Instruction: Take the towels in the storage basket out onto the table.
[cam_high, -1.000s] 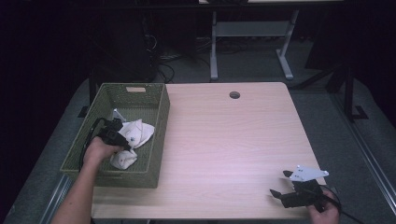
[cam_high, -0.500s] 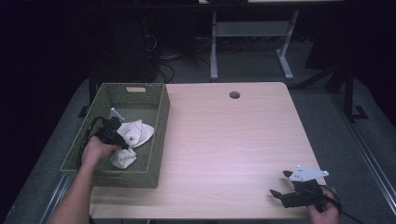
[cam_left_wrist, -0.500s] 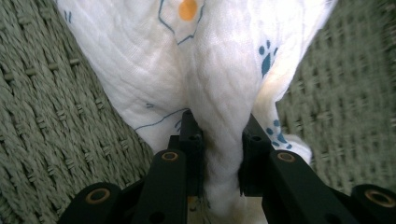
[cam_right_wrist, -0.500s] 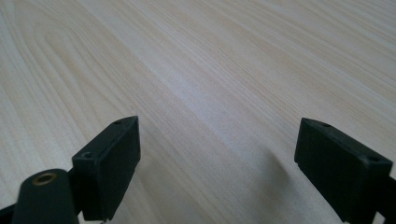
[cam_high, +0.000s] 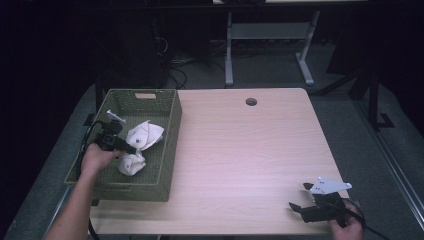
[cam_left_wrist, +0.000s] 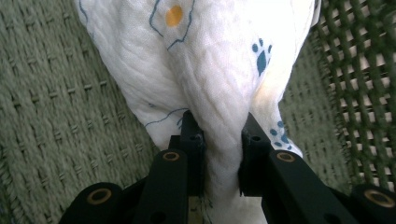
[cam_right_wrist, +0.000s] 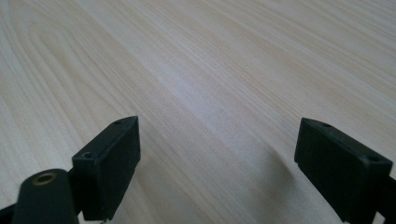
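Left gripper (cam_high: 131, 149) is down inside the green woven basket (cam_high: 167, 150), which sits at the left edge of the wooden table (cam_high: 250, 150). Jaws clamped tight on a bunched fold of the white printed cloth (cam_high: 145, 135). In the left gripper view the cloth (cam_left_wrist: 210, 70) rises between the two black jaws as a twisted rope of fabric, pinched from both sides, jaws nearly together with only the fold between them. Print on it: blue paw marks, thin blue outlines, an orange dot. Fabric looks crinkled, muslin-like. Green weave of the basket floor (cam_left_wrist: 56, 116) lies to the left of the cloth, the open lattice wall to the right.

In the high view the cloth is in two lumps: an upper bunch near the basket's right wall, at the jaw tips, and a lower crumpled wad just below it, touching or nearly so. Cannot tell if they are one piece or two. Both lie within the basket. The person's left hand (cam_high: 97, 159) grips the tool from the basket's left side, cable looping beside it.

Right gripper (cam_high: 300, 196) rests at the near right corner of the table, well apart from the basket, held by the right hand (cam_high: 345, 227). Its jaws stand wide open, nothing between them; right gripper view shows bare pale wood grain (cam_right_wrist: 210, 70) under the jaws.
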